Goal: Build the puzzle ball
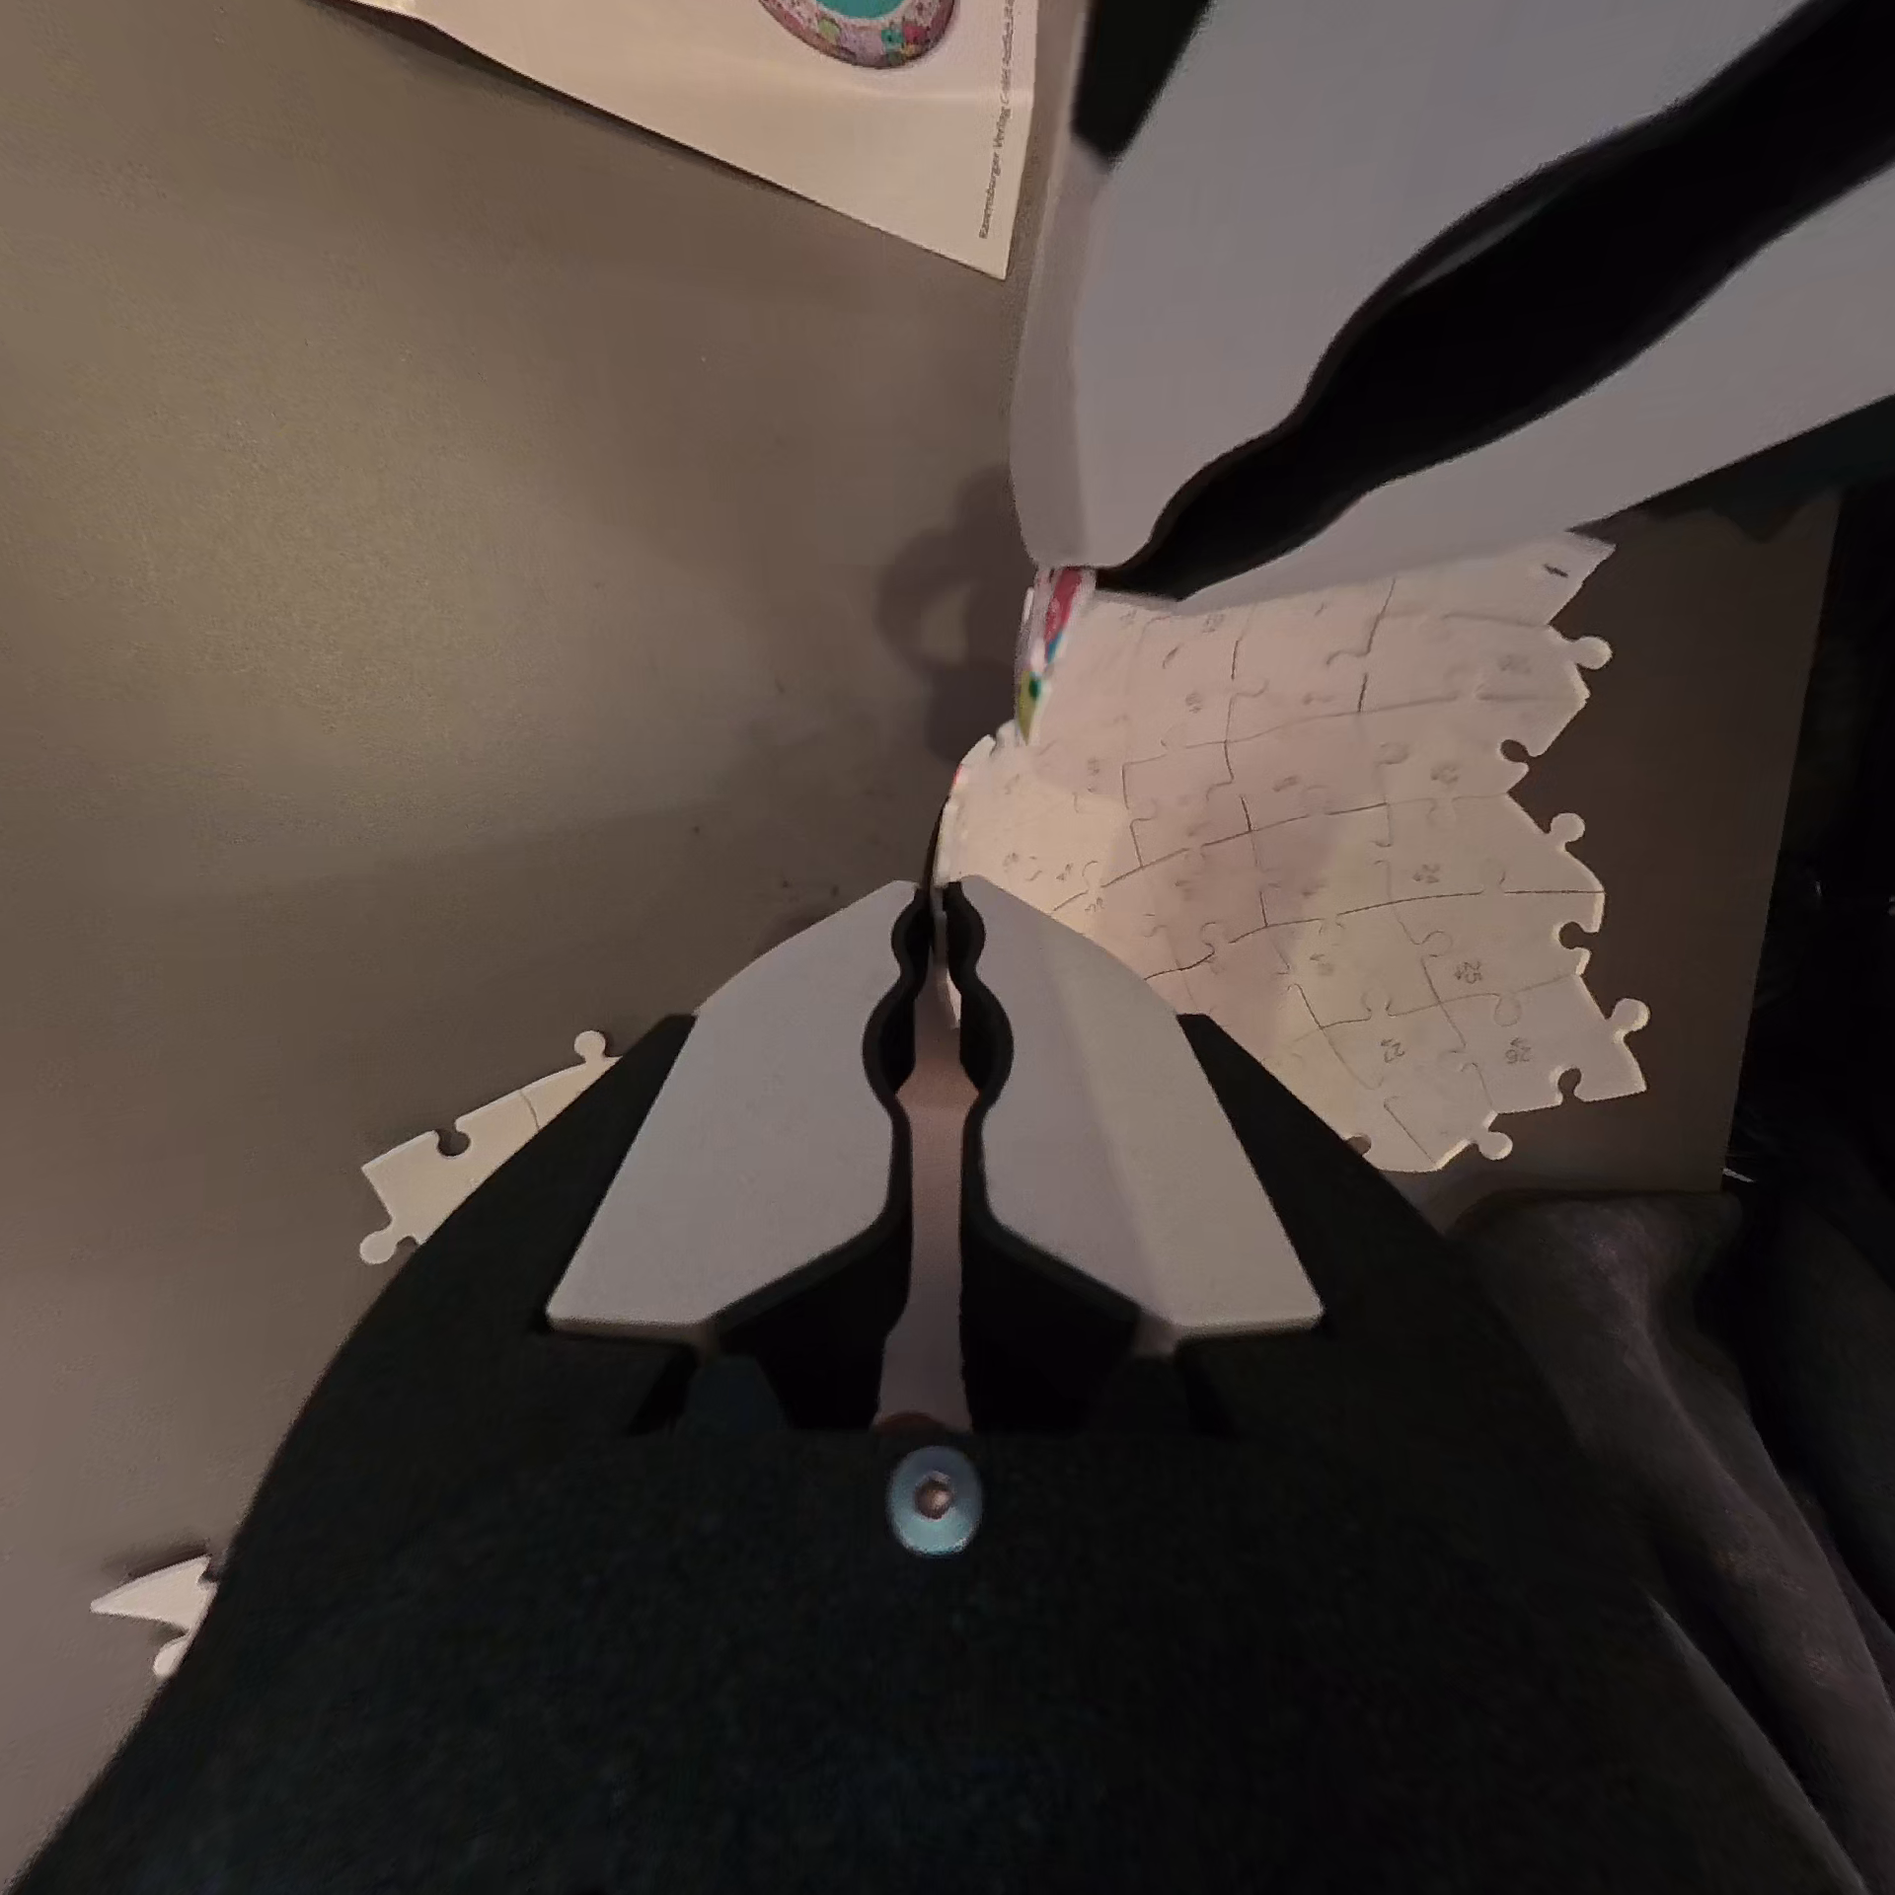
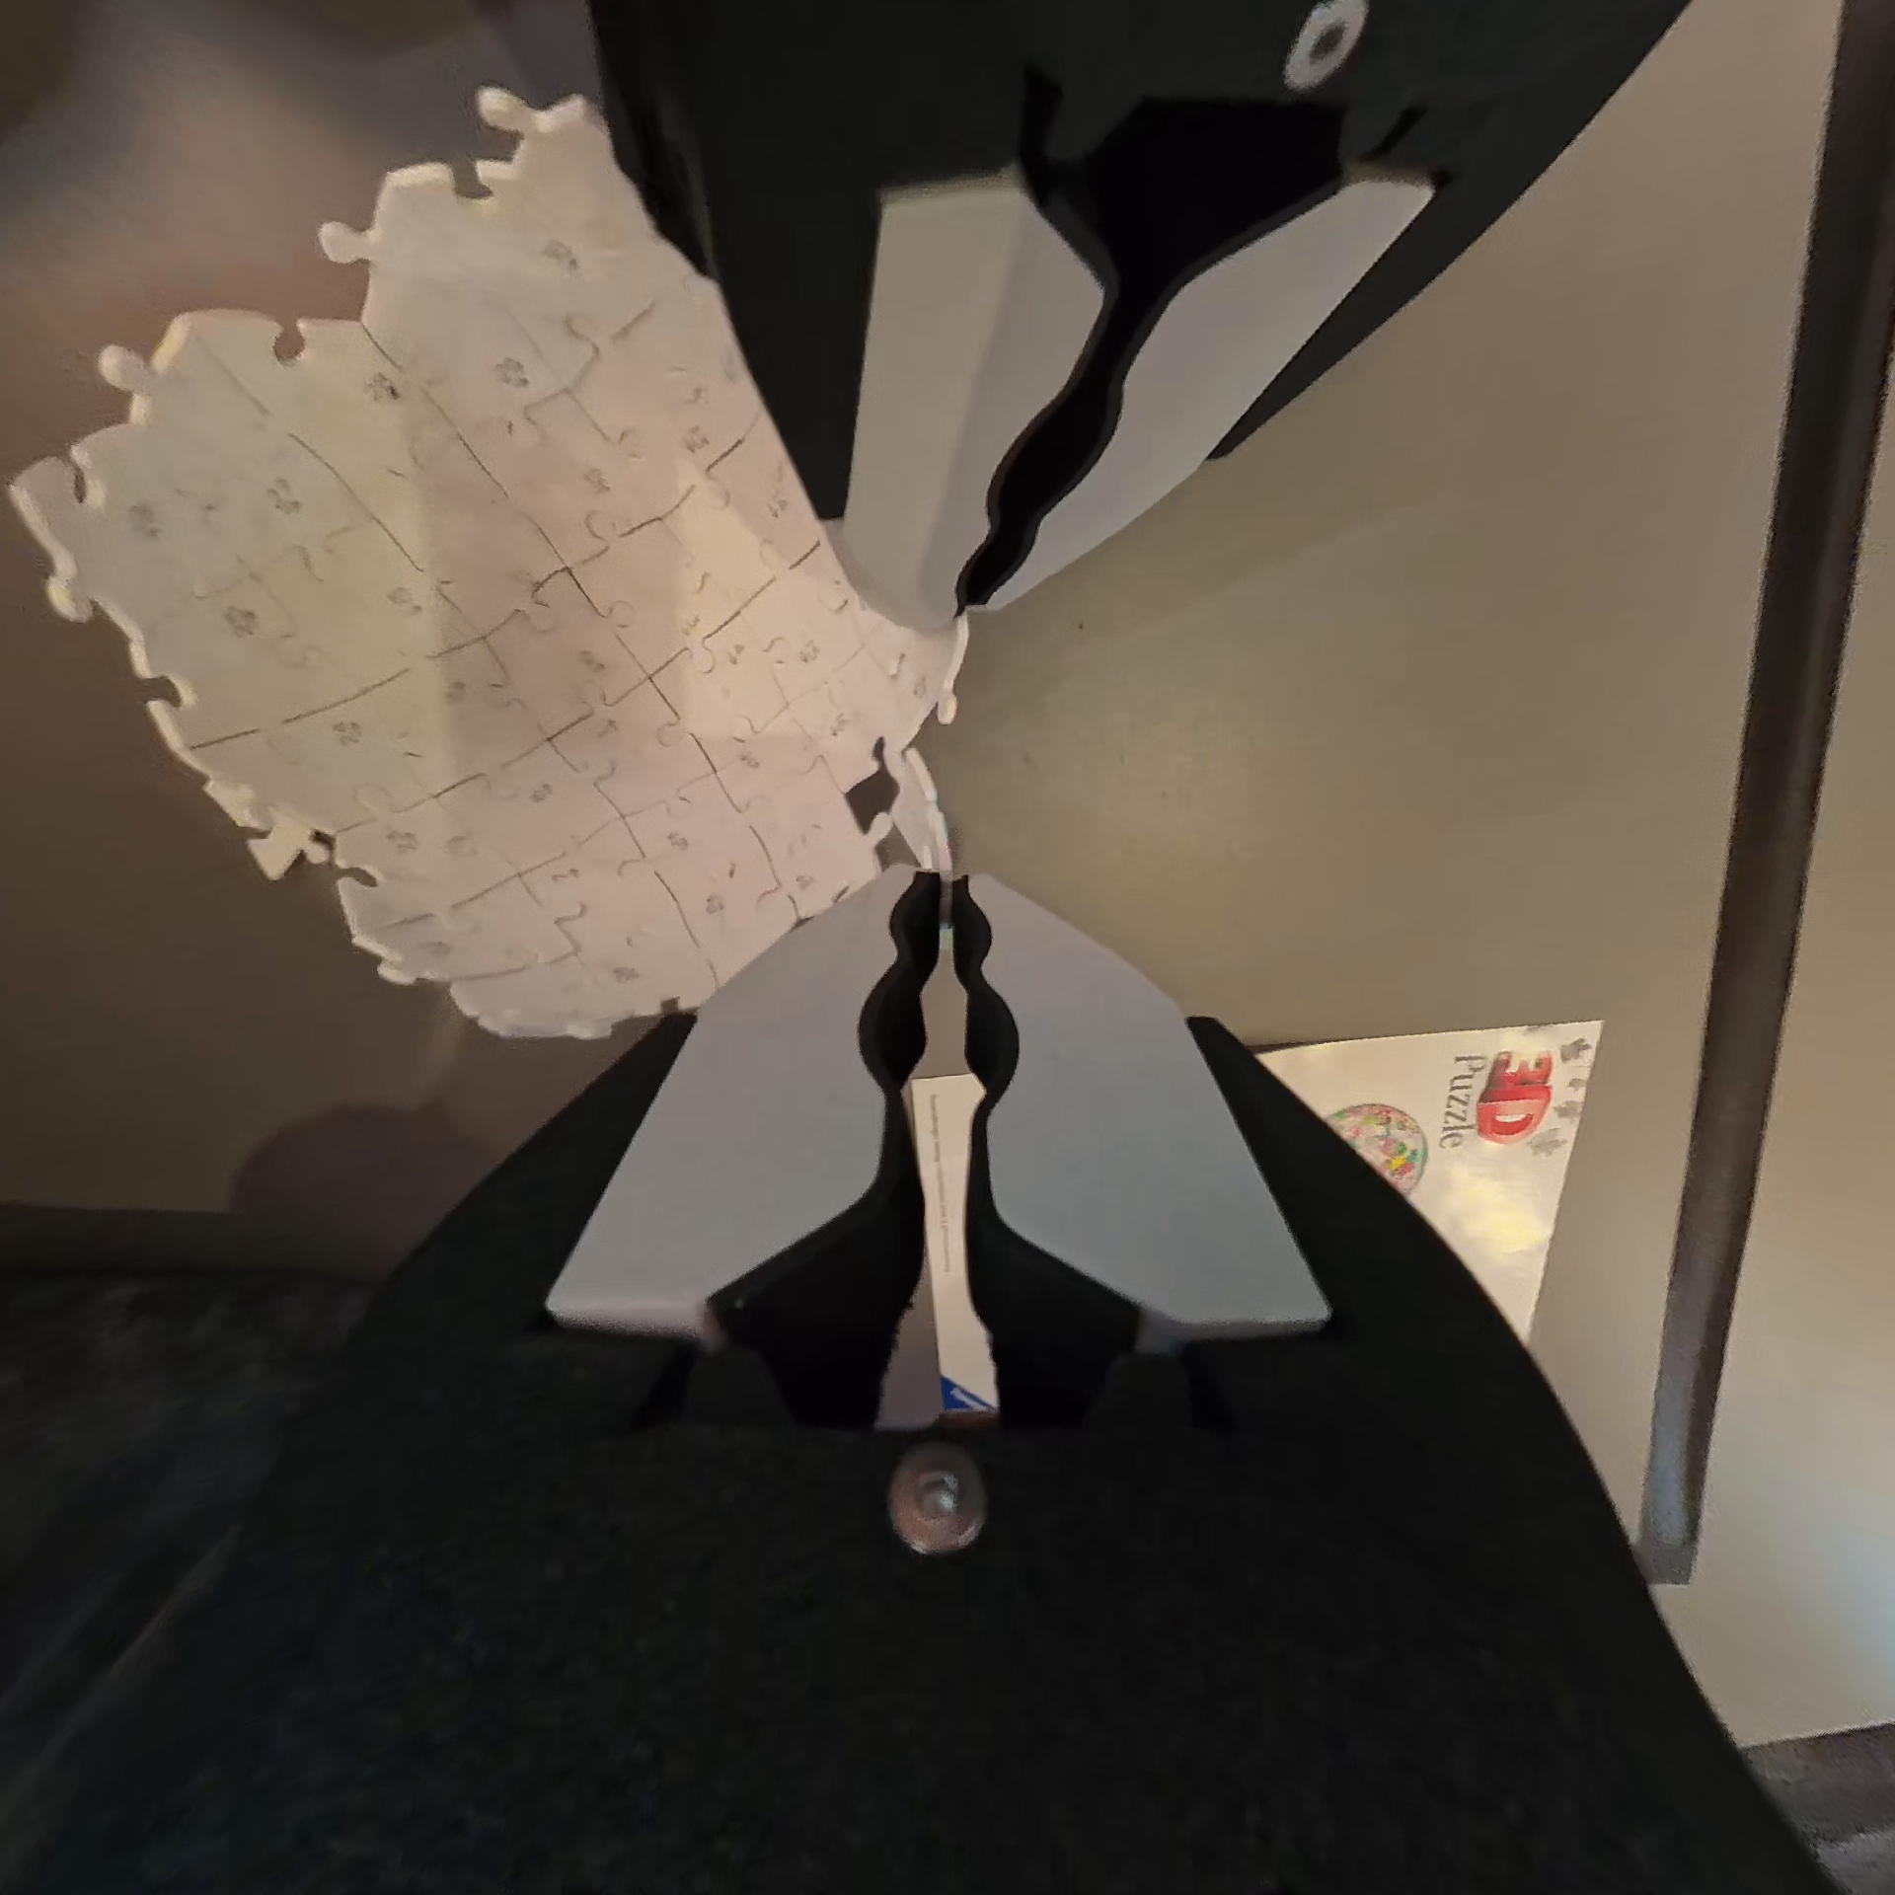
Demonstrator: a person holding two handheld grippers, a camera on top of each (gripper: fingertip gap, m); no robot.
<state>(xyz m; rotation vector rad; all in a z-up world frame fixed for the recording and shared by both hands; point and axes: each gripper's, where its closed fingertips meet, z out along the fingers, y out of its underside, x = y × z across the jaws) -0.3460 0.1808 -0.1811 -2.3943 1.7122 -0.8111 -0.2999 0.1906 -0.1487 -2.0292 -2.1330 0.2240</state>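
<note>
Left wrist view: shell (image 1: 1333, 872), a curved sheet of joined white puzzle pieces, inner numbered side showing, held in the air over the table (image 1: 410, 615). Printed outer side shows only as a coloured sliver at its upper left edge.

Left gripper (image 1: 938, 902): clenched on the shell's lower edge; a thin white strip runs between its pads.

Right gripper (image 1: 1066, 569): enters from the upper right, jaws closed to a narrow gap, tips at the shell's upper edge beside the coloured sliver.

Right wrist view: shell (image 2: 461, 615) again, spreading left. Right gripper (image 2: 938, 887) nipped on a small piece (image 2: 923, 810) at the shell's edge, next to a dark notch where the piece is not yet seated. Whether the tab has entered its slot cannot be told. Left gripper (image 2: 964, 605) grips the edge just above.

Step in hand, by judgement: fitting one piece into the shell's rim, the ball far from closed.

Next move calls for: lining the tab up with the notch and pressing along the curve, the left grip bracing so the joined pieces do not buckle.

Surroundings: loose pieces (image 1: 461, 1159) on the table at lower left; a leaflet (image 1: 820, 92) at the far edge.
</note>
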